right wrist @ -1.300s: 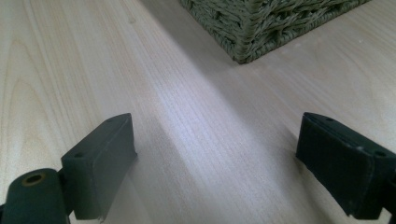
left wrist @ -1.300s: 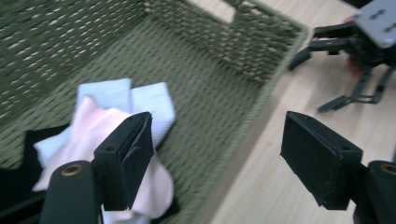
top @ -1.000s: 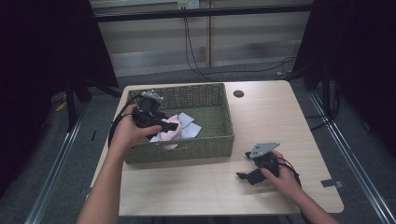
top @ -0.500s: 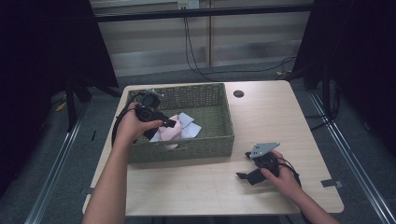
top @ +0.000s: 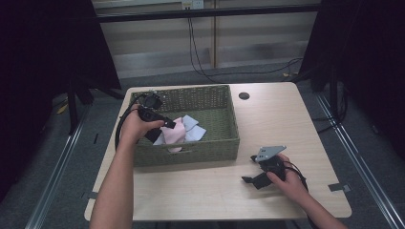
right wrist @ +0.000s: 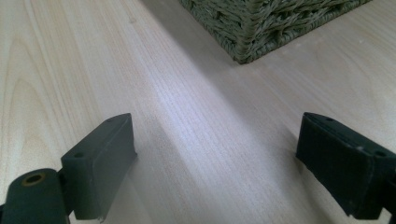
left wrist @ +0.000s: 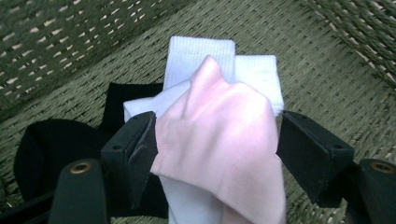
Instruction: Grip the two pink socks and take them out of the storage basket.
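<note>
Since a second ago, the left gripper (left wrist: 215, 149) has drawn back toward the woven basket's (top: 200, 151) left wall. Its jaws sit apart around a pink cloth (left wrist: 224, 140) bunched between them, over white socks (left wrist: 201, 56). Rightward, the right gripper (right wrist: 215, 163) rests wide open over bare table (right wrist: 187, 116).

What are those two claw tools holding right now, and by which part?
The left gripper has its jaws around a raised fold of the pink cloth in the basket, though not clearly clamped. The right gripper is open, holding nothing.
</note>
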`<action>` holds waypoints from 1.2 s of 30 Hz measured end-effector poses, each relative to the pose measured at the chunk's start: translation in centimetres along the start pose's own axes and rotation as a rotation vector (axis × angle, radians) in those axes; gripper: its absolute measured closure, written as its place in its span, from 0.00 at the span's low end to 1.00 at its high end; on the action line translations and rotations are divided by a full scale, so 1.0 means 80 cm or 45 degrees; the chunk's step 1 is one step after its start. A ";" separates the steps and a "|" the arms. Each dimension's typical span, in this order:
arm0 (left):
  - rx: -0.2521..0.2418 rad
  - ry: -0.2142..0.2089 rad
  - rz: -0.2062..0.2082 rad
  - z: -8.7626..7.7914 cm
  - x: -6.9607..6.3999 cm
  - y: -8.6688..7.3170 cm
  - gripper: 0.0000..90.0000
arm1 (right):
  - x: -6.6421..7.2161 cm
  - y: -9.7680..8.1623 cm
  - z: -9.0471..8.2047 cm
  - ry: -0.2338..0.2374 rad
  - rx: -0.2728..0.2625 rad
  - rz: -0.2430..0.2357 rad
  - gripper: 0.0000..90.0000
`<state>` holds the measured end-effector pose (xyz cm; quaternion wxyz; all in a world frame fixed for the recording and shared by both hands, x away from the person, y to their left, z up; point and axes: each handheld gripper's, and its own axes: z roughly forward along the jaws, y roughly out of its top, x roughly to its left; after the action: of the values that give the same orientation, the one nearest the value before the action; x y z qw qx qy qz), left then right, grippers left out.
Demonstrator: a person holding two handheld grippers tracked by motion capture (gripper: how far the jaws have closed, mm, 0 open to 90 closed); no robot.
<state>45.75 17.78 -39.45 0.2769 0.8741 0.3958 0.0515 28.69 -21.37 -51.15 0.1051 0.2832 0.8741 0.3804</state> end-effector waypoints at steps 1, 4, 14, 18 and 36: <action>0.017 -0.002 0.001 0.002 0.002 0.000 0.31 | 0.000 0.000 0.000 0.000 0.000 0.000 0.12; 0.039 -0.012 -0.011 0.009 0.005 0.001 0.31 | 0.000 0.000 0.000 0.000 0.000 0.000 0.12; 0.156 -0.053 -0.035 0.035 0.006 -0.002 0.49 | 0.000 0.000 0.000 0.001 0.000 0.000 0.12; 0.244 -0.039 -0.024 0.040 0.004 -0.002 0.81 | 0.000 0.000 0.000 0.003 0.001 -0.001 0.12; 0.187 -0.133 -0.133 -0.019 0.003 0.015 0.97 | 0.001 0.000 0.000 0.006 0.002 0.001 0.12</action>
<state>46.24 17.97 -37.60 0.2346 0.8717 0.4286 -0.0380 28.65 -21.35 -51.14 0.1025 0.2827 0.8746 0.3804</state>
